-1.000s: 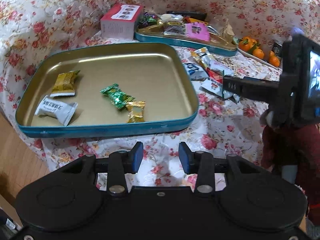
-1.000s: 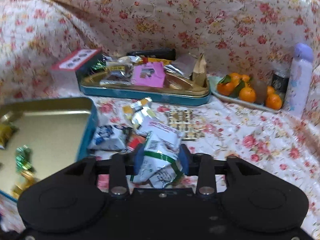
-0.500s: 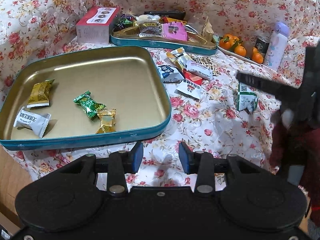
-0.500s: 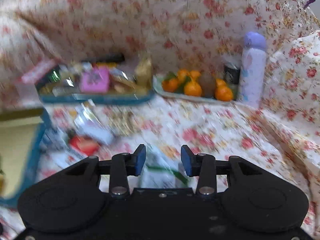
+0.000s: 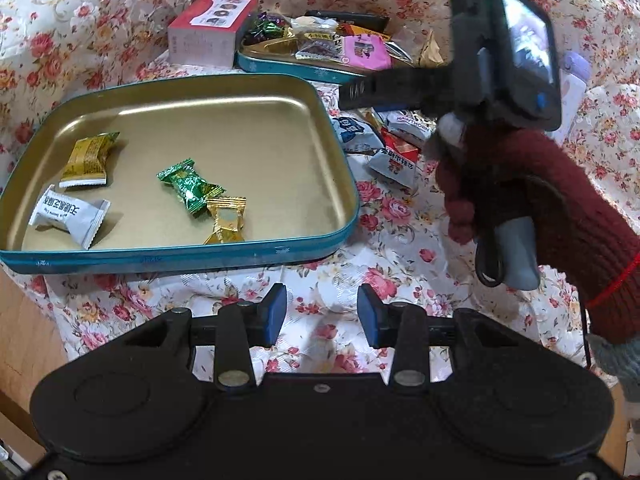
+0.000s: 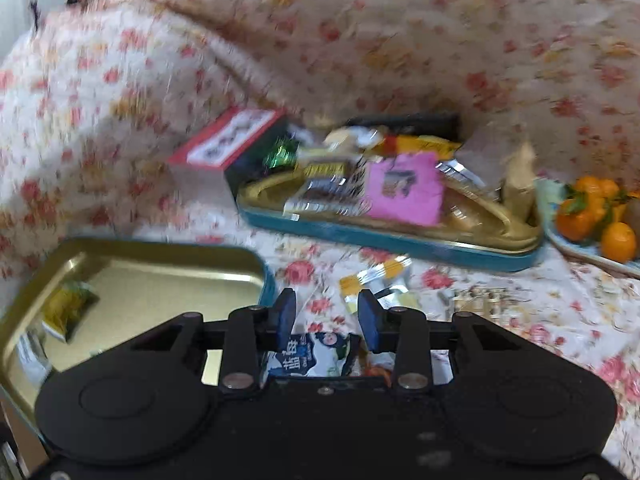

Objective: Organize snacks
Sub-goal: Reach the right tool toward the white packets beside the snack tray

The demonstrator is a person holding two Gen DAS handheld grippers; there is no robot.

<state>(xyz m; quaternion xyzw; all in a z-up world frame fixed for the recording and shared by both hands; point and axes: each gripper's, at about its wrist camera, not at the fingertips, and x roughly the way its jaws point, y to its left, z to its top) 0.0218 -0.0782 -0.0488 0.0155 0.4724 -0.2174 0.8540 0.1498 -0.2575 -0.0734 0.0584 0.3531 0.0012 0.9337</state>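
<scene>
Four wrapped sweets lie in the near gold-lined, teal-rimmed metal tray (image 5: 336, 184); the other snacks are outside it.

In the tray are one yellow-wrapped sweet (image 5: 90, 156), one white one (image 5: 68, 216), one crinkly green foil one (image 5: 188, 184) and one gold foil one (image 5: 226, 220). A second, like tray (image 6: 400, 240) at the back is heaped with packets, and a loose pile of packets (image 5: 384, 140) lies on the flowered cloth (image 5: 400, 240) between them. The left gripper (image 5: 321, 314) is open and empty over the cloth, as before. The right gripper (image 6: 327, 316), in a red knitted glove (image 5: 560, 200), has swung back over the pile; its jaws are closing with nothing gripped, a blue-white packet (image 6: 308, 354) beneath them, whereas a second ago they held a green-white packet.
</scene>
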